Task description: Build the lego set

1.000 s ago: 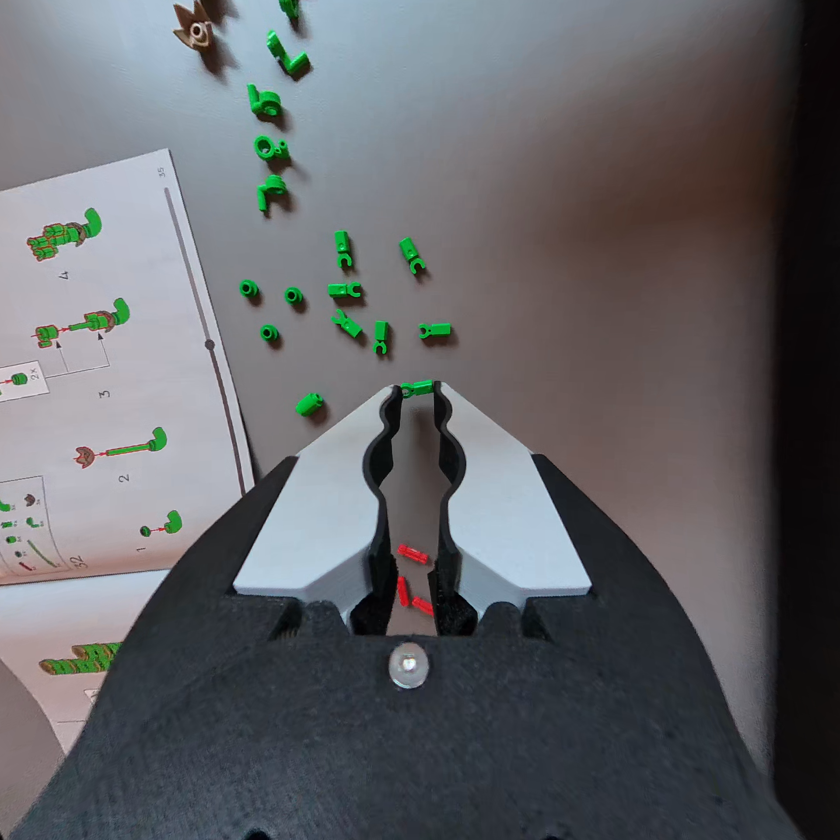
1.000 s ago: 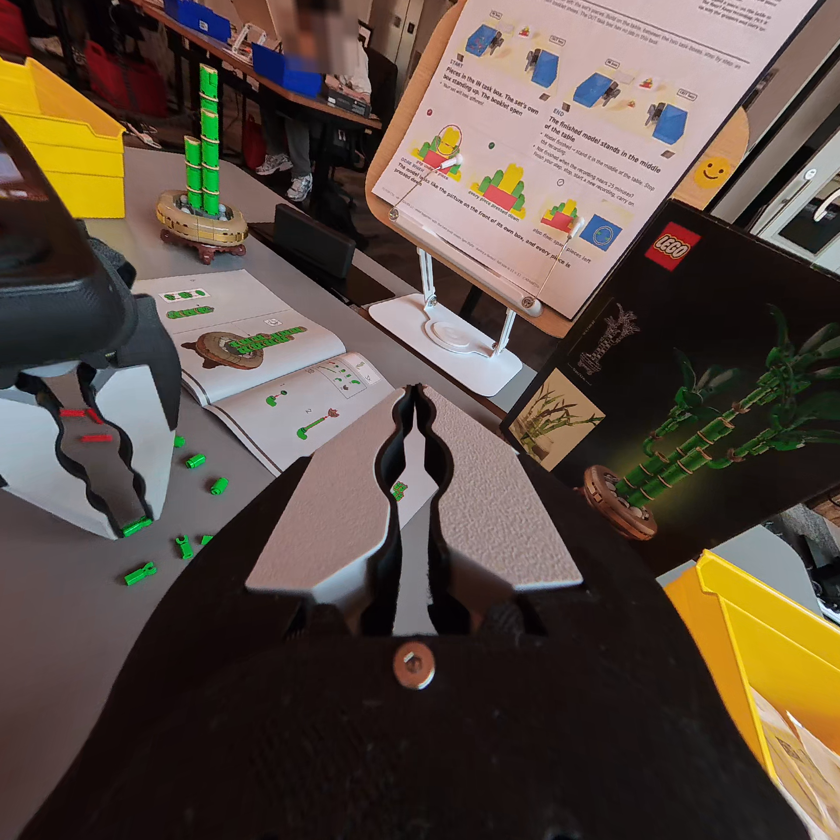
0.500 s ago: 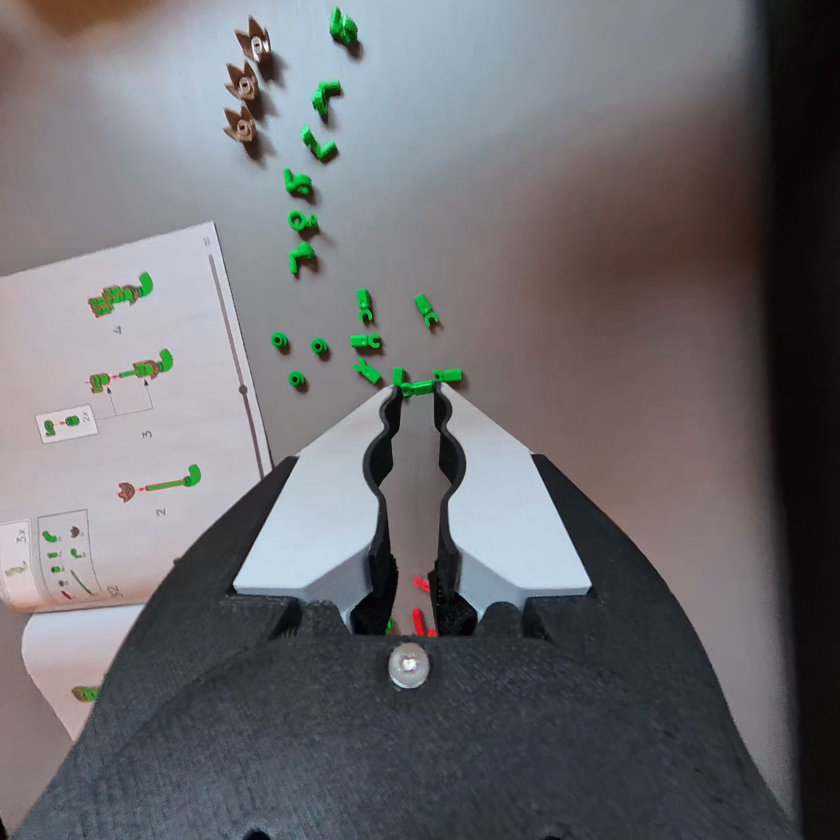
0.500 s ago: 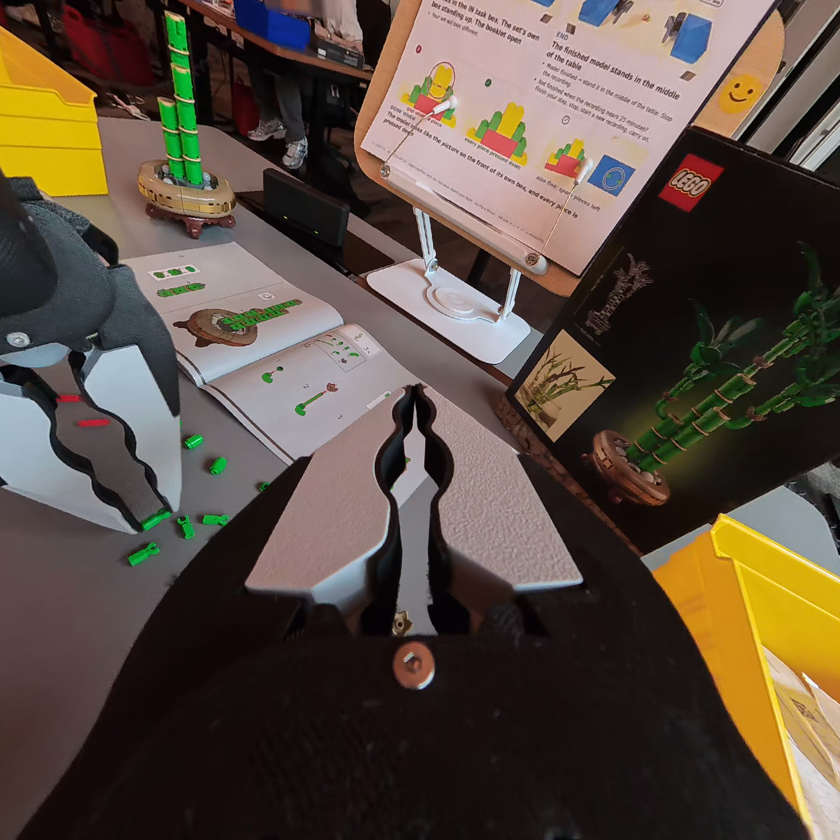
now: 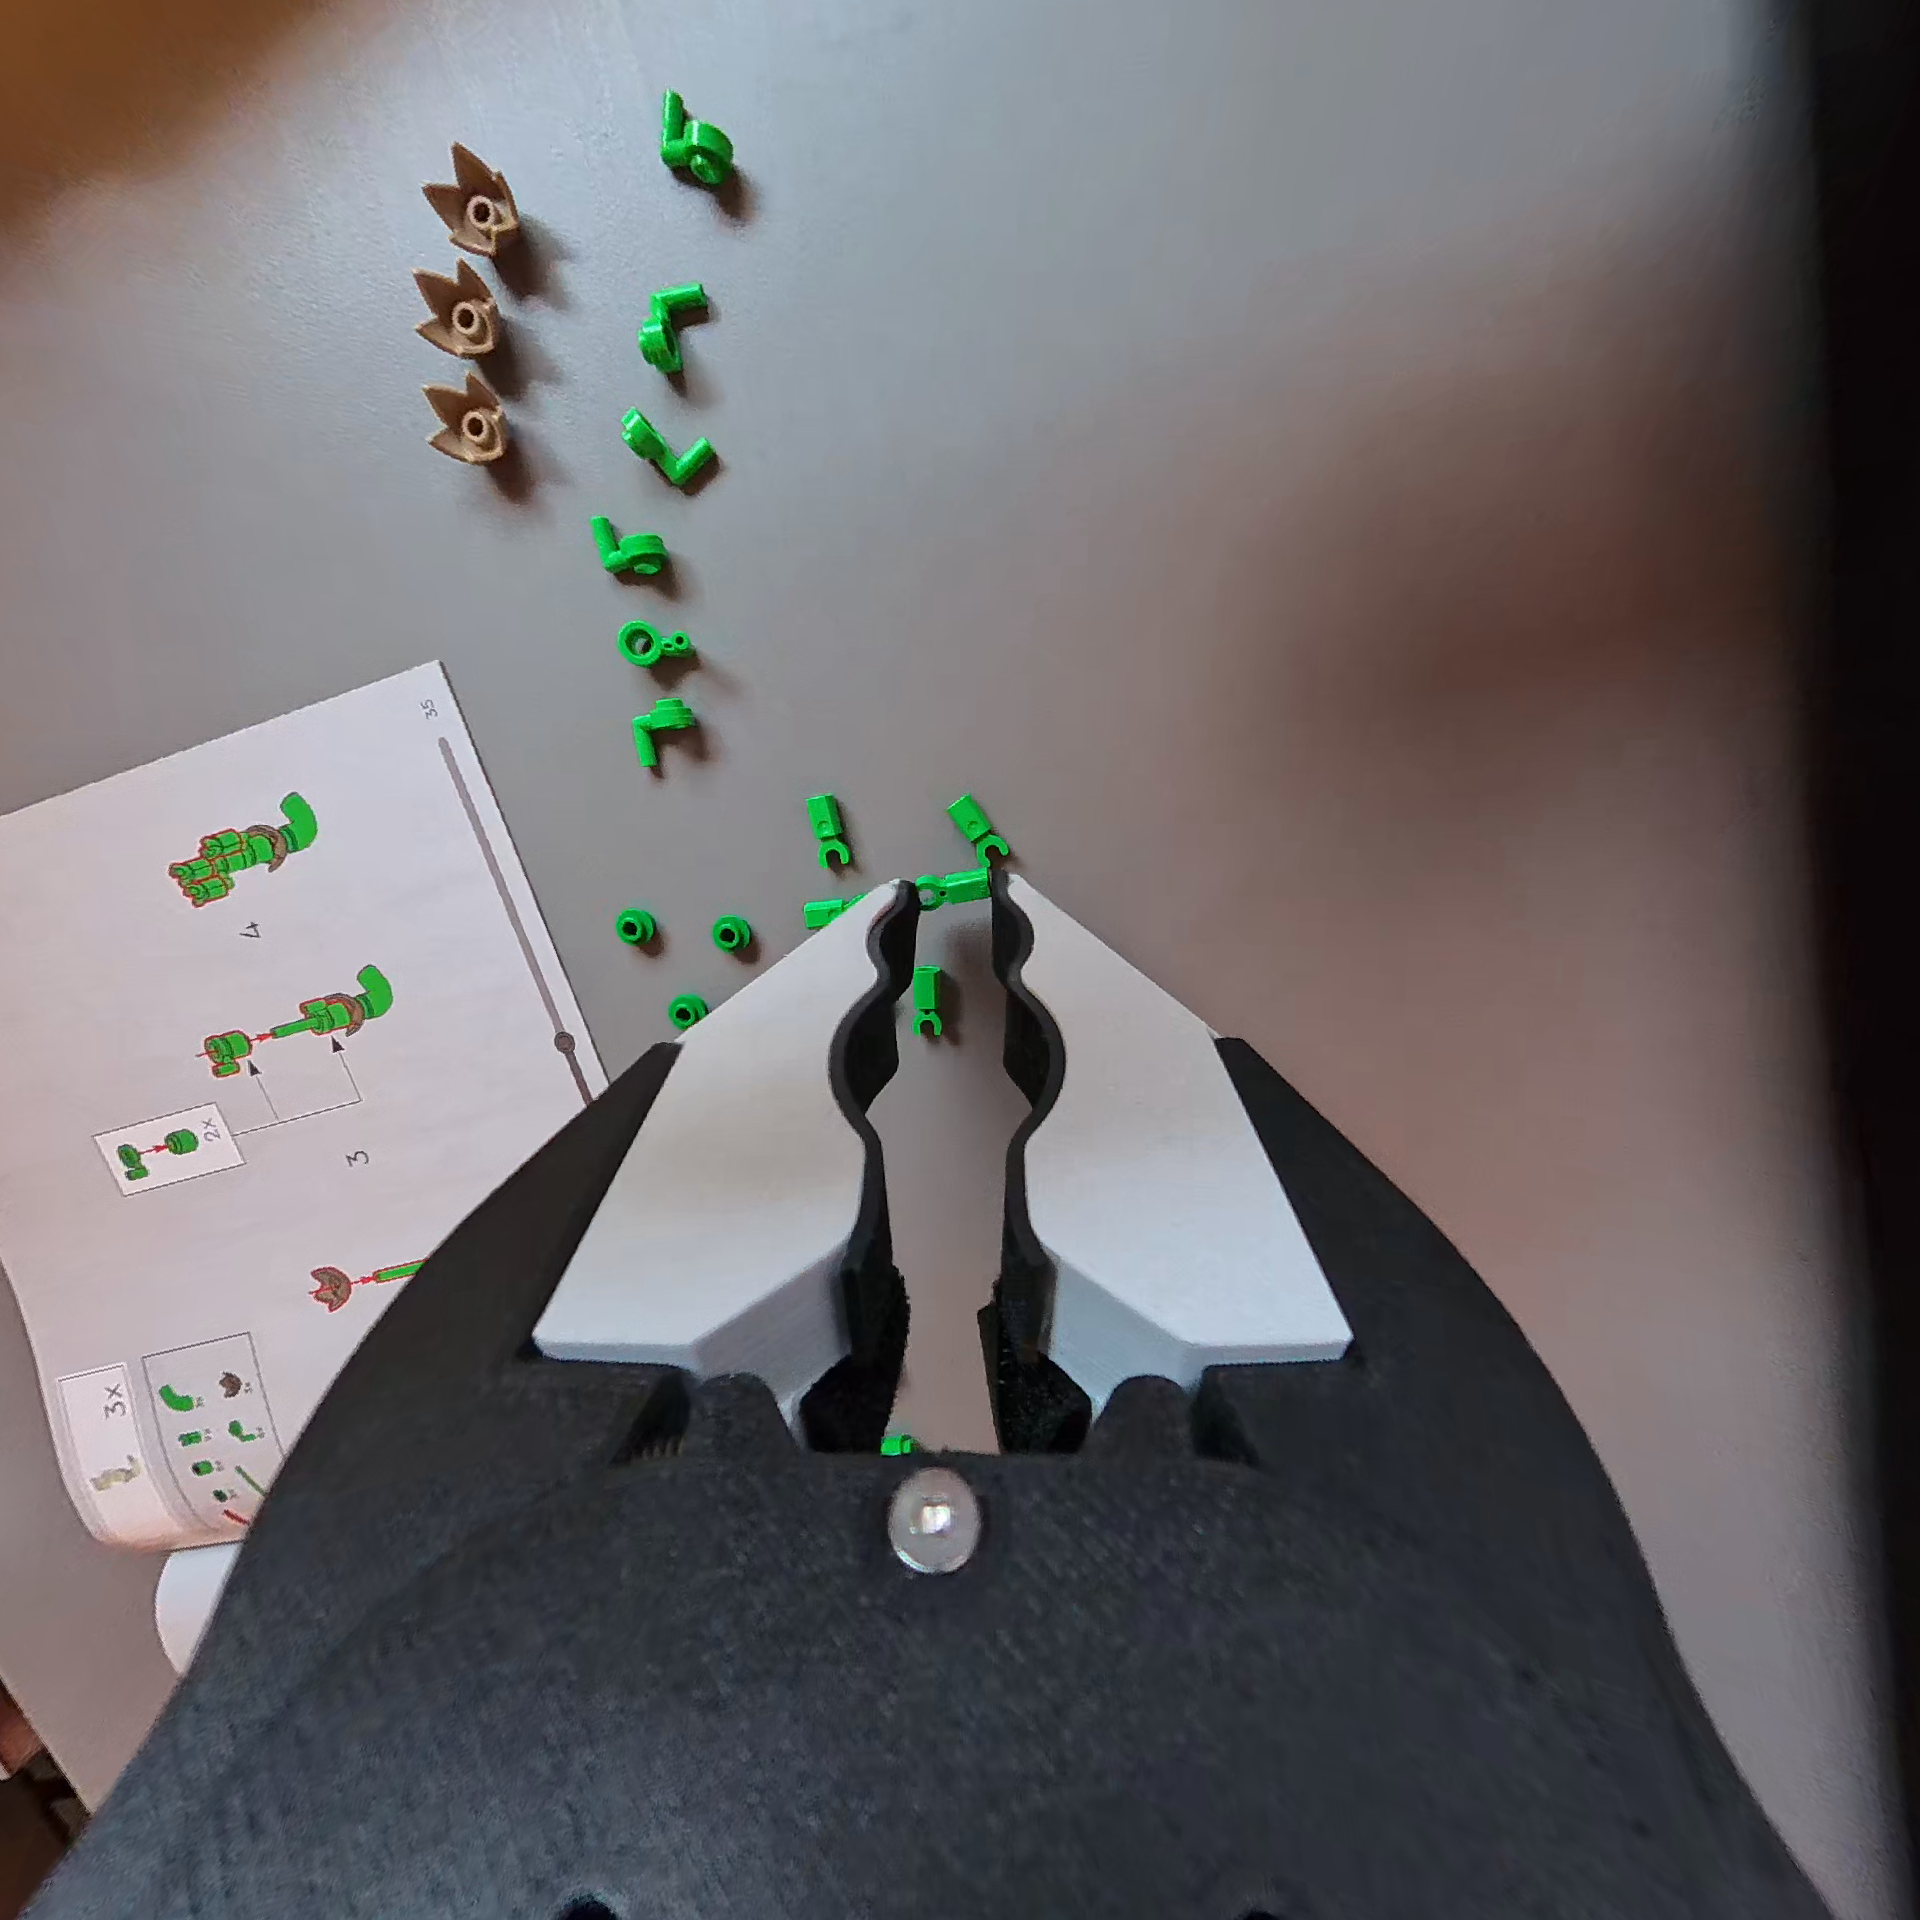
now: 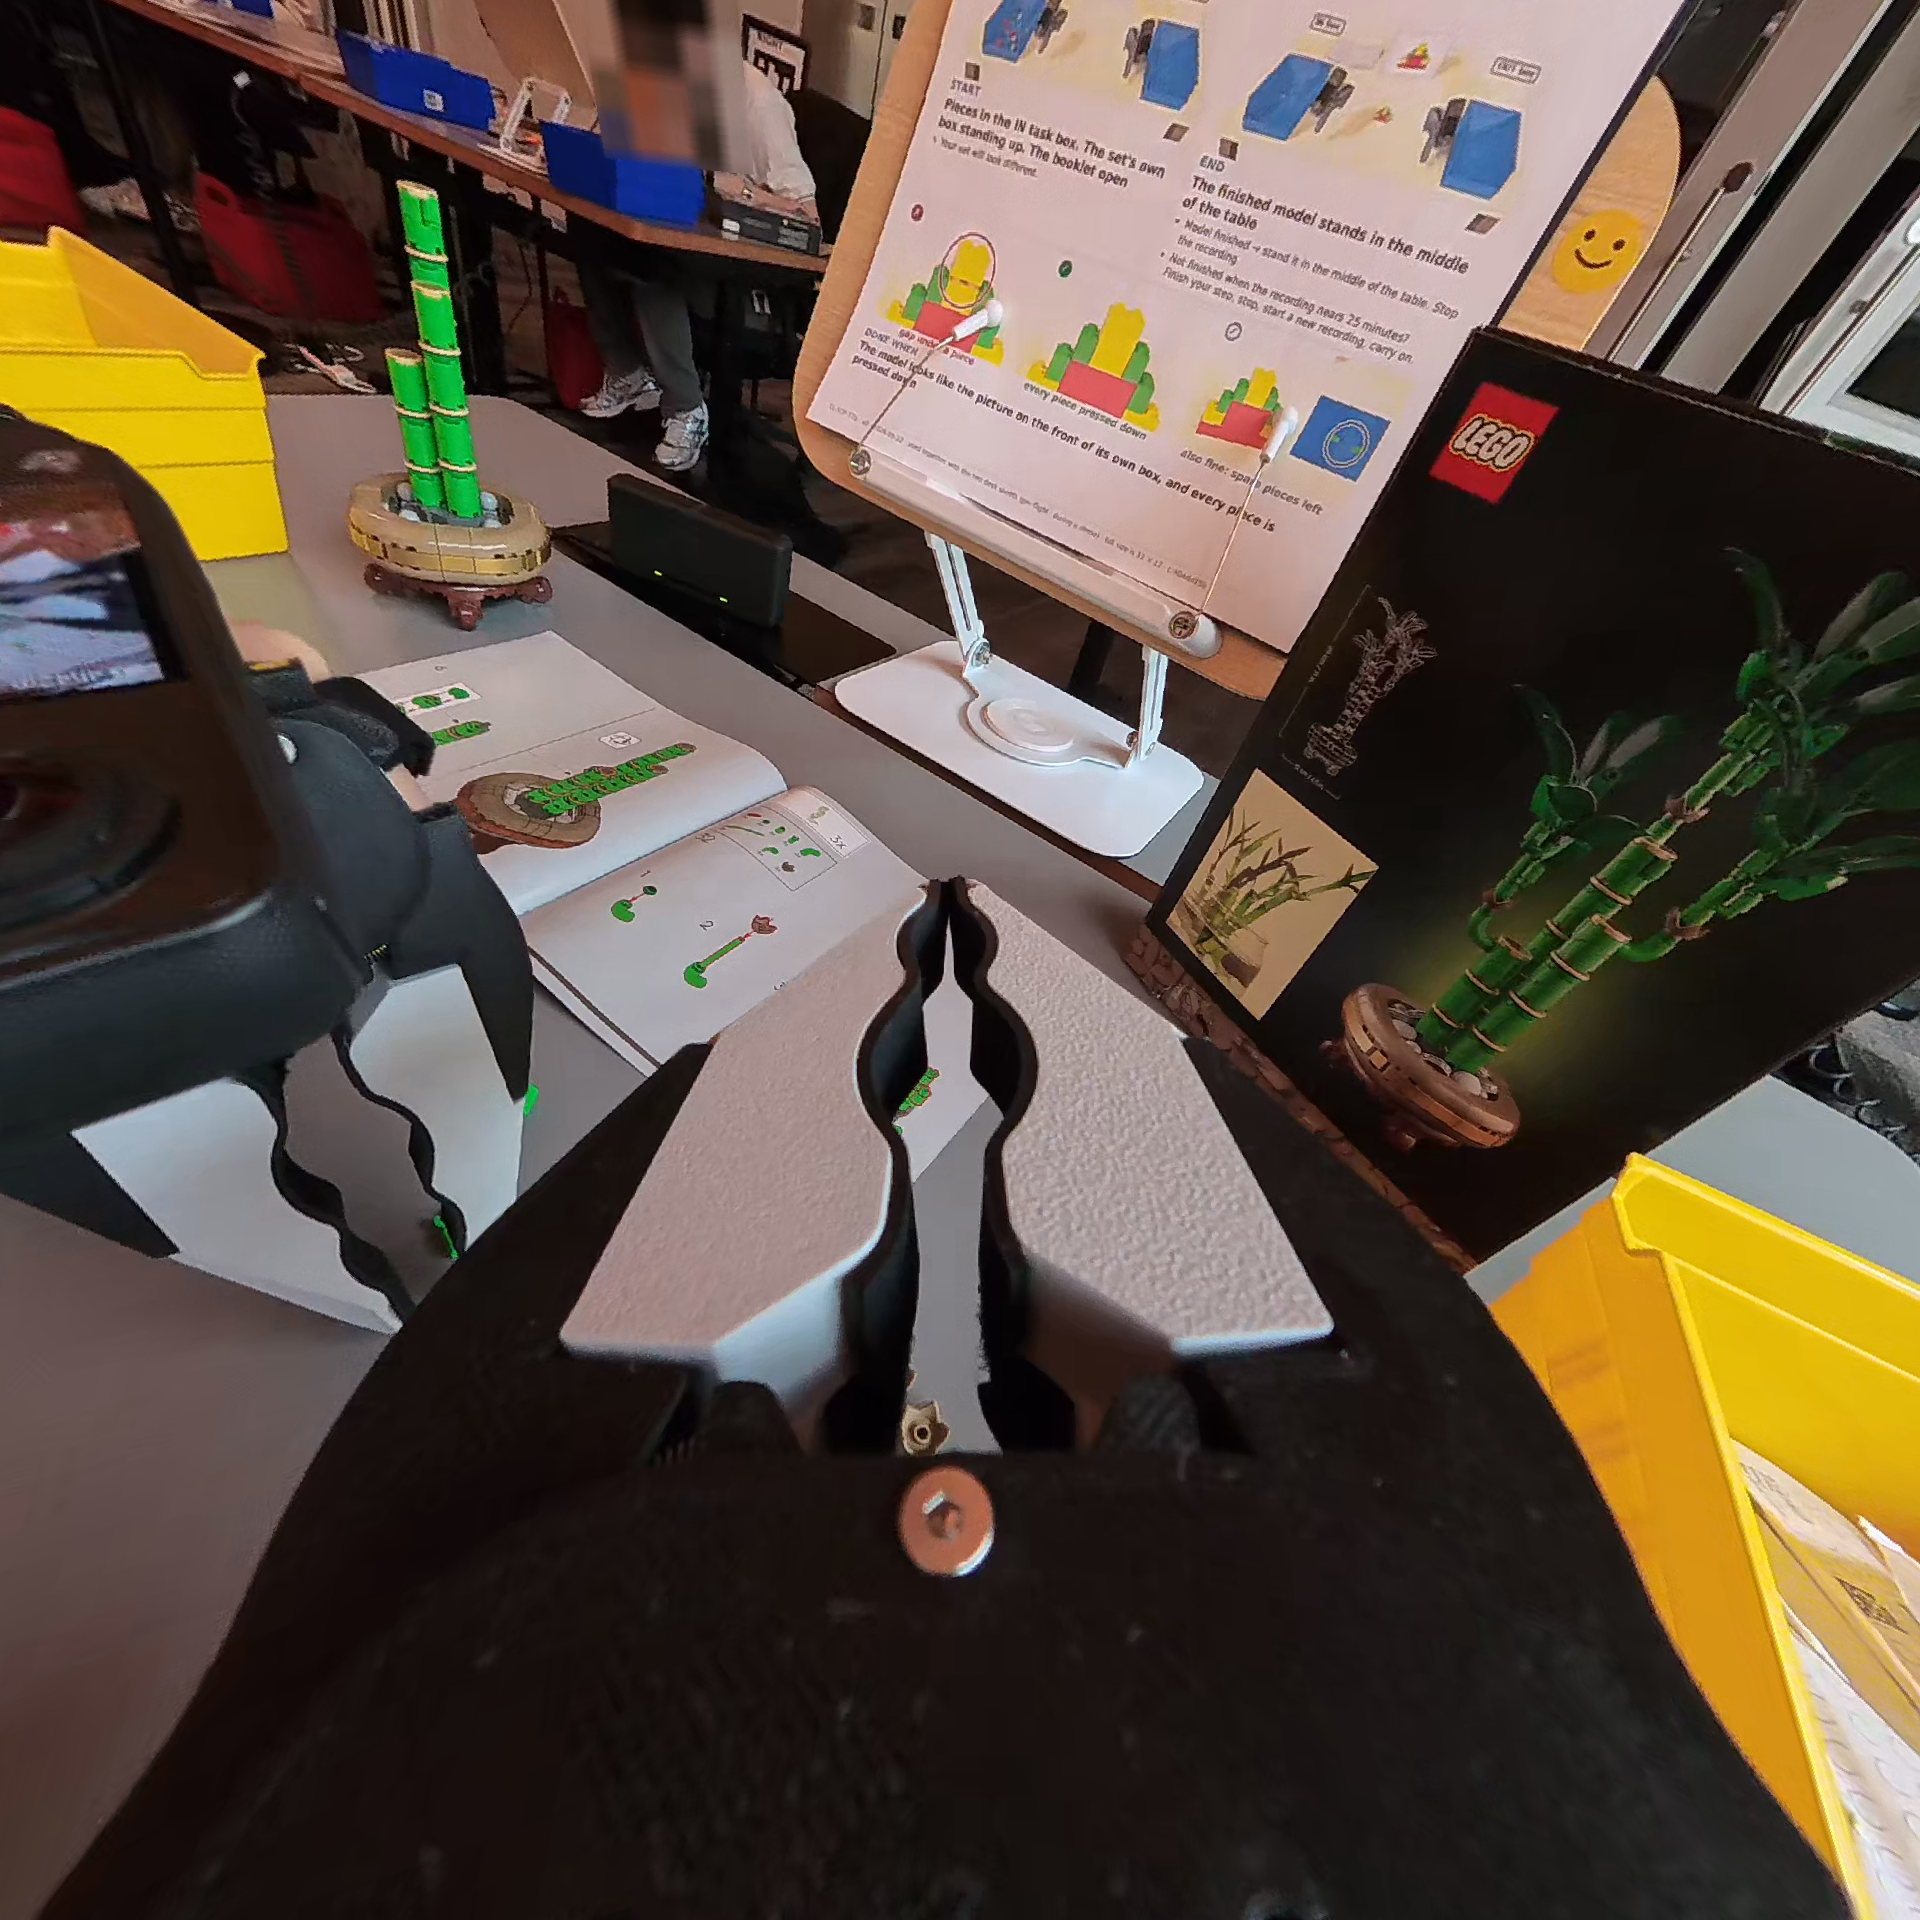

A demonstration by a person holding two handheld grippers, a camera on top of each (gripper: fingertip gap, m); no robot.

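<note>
— Judging by the table, how far along is the bamboo build?

— Early: two stalks stand in the pot base (image 6: 447,540), loose green clip pieces (image 5: 828,828) (many) lie beside the instruction booklet (image 5: 260,1039).

— Grippers?

— Left gripper (image 5: 948,891), narrowly parted, pinches one green clip (image 5: 951,890) at its tips; right gripper (image 6: 951,894) is closed, empty.

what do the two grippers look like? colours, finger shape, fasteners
Both match: the left gripper and right gripper have a black textured body, two pale grey wedge fingers lined with wavy black pads, and one silver screw centred below them. No cables show. The right's grey faces look grainier.
</note>
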